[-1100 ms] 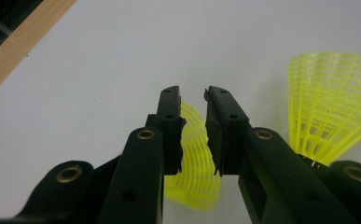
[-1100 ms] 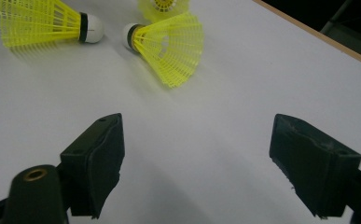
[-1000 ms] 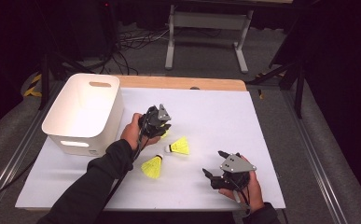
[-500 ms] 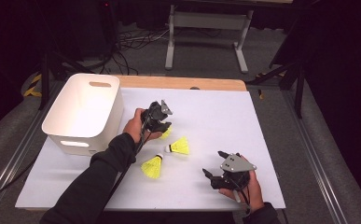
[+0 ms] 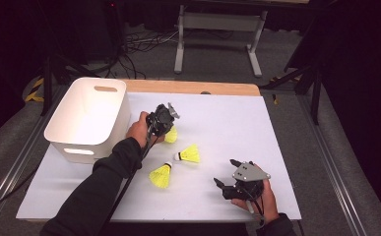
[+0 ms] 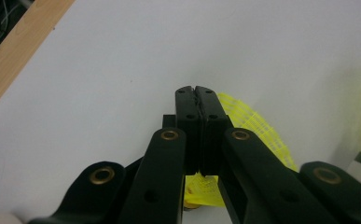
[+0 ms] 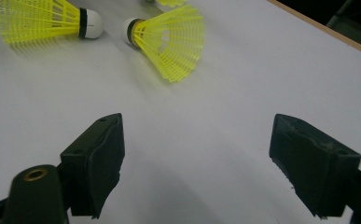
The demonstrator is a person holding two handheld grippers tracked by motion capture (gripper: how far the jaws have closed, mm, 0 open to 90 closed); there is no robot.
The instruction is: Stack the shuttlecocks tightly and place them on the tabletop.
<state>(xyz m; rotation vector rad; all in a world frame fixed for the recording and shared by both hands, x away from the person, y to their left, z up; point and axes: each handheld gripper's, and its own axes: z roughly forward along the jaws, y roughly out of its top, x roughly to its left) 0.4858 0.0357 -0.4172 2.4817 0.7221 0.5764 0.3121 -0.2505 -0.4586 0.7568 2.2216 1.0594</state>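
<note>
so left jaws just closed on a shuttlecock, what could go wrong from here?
The left gripper has just been closing; its jaws pinch the thin skirt of a yellow shuttlecock, so the mesh could crush or slip out on the way to the white bin. Two more shuttlecocks lie close by; a low swing could knock them.

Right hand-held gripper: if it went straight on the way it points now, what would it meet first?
Probably the nearer yellow plastic shuttlecock with the white cork tip. The right hand-held gripper stands open over bare white table sheet, and that shuttlecock lies slightly left of its line, so it might pass close by.
</note>
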